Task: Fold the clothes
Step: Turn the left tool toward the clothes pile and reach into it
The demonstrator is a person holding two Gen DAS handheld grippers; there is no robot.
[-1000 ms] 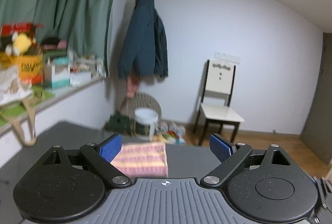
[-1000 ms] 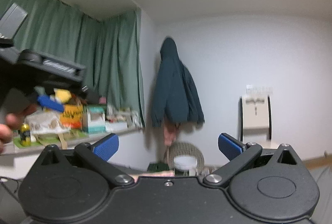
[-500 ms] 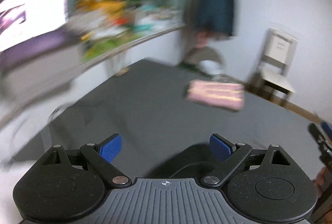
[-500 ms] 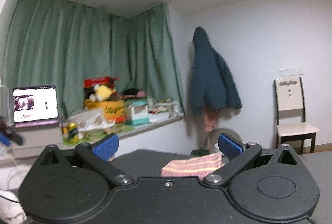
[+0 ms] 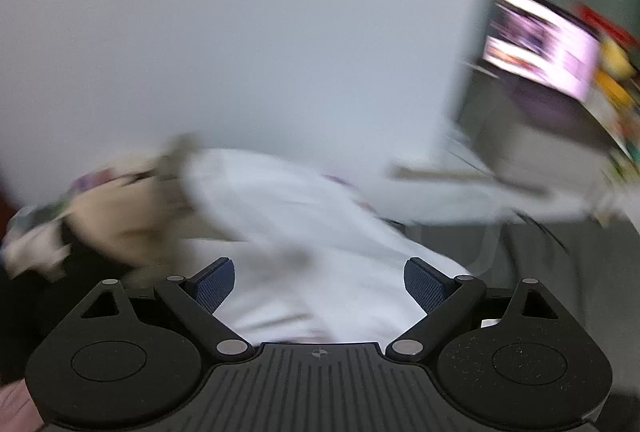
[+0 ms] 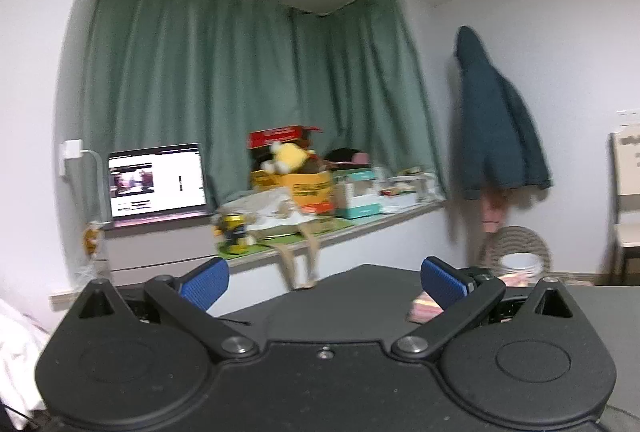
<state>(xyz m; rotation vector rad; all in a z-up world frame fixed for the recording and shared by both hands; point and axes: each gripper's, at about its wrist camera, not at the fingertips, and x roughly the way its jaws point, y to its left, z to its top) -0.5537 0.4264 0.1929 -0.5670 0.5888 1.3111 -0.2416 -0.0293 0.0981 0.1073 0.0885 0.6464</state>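
Observation:
A heap of unfolded clothes fills the blurred left wrist view: a white garment (image 5: 304, 240) in the middle and beige cloth (image 5: 116, 216) at its left. My left gripper (image 5: 318, 286) is open, just above the white garment and touching nothing. My right gripper (image 6: 322, 278) is open and empty, held over the dark table (image 6: 360, 296). A folded pink and yellow striped cloth (image 6: 424, 310) lies on that table, partly hidden behind the right finger. A corner of the white clothing (image 6: 16, 356) shows at the lower left of the right wrist view.
A ledge (image 6: 340, 232) along the green curtain (image 6: 240, 80) carries an open laptop (image 6: 156, 182), a yellow box with a plush toy (image 6: 292, 172) and small boxes. A dark jacket (image 6: 496, 120) hangs on the wall, above a wicker basket (image 6: 516, 244). A chair (image 6: 628, 192) stands far right.
My left gripper swung fast to the left, from the striped folded cloth and table to the heap of white clothes. The right gripper panned left too. Both stayed open.

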